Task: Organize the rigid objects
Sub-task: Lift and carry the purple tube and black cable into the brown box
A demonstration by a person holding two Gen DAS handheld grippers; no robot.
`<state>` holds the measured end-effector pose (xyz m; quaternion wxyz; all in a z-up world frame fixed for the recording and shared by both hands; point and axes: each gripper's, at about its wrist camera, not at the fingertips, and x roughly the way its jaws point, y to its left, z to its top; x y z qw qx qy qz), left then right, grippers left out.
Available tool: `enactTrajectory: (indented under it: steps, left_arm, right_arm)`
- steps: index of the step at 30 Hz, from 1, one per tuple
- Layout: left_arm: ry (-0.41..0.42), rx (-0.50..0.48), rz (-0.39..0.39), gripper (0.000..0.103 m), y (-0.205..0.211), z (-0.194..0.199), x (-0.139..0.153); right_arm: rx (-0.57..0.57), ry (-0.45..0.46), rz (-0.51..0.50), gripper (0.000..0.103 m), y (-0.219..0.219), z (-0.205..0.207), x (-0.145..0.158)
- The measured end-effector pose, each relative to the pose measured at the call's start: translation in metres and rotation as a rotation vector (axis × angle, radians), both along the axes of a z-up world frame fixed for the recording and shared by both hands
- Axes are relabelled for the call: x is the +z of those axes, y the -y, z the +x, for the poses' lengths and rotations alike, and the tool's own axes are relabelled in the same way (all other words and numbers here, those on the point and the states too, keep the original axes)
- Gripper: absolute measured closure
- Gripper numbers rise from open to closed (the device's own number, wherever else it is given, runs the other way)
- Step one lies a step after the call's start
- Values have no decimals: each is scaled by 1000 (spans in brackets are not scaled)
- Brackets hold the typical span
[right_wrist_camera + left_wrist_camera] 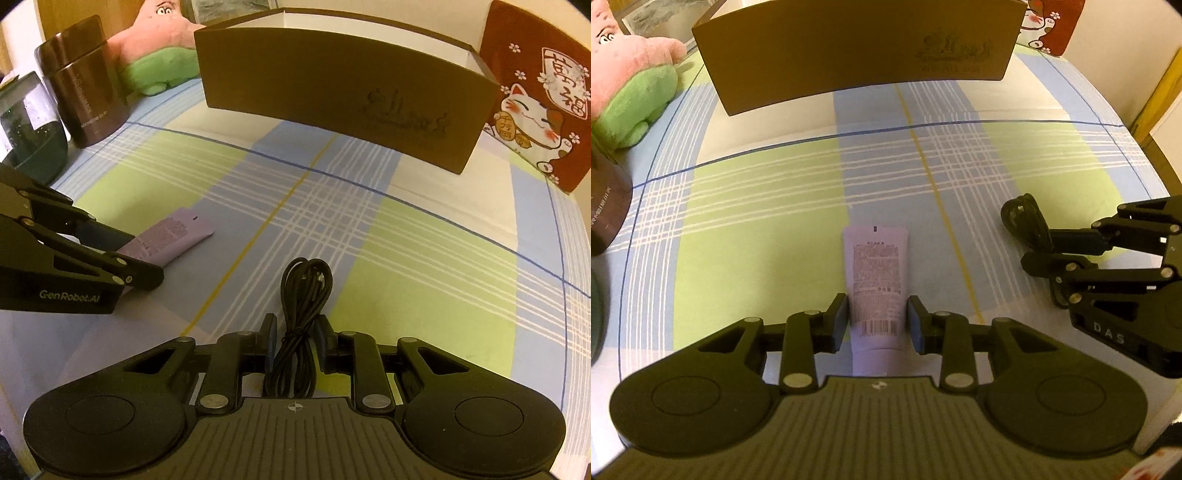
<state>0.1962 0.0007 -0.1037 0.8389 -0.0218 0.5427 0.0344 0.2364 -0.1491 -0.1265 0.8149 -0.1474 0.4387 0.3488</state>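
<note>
Spread across the whole work surface is a checked cloth point(775, 192) of green, blue and white squares, with a tall brown cardboard box point(343, 96), open at the top, standing at its far side. A pink and green plush toy point(631, 85) and a dark brown metal canister point(85, 92) sit off to the left. Nearer, the left gripper point(877, 321) has its blue pads against both sides of a lilac plastic tube point(875, 280) lying on the cloth, closed on it near the cap end. The right gripper point(295, 338) is nearly closed around a coiled black cable point(301, 306) bundled on the cloth, though whether its pads actually press it I cannot tell. To lift cleanly, each grip should probably be firm first, then raised straight and carried over the box's rim.
</note>
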Motion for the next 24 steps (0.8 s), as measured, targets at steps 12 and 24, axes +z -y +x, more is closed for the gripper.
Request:
enactTrajectory:
  steps: [12,24]
  left_arm:
    - [14,14,4,74,3,-5,0]
    - [11,16,-44,75,5,-22,2]
  right_arm:
    - [-7,19,12,87,2,-6,-1]
    - [-21,-66,57,90,10,-12,3]
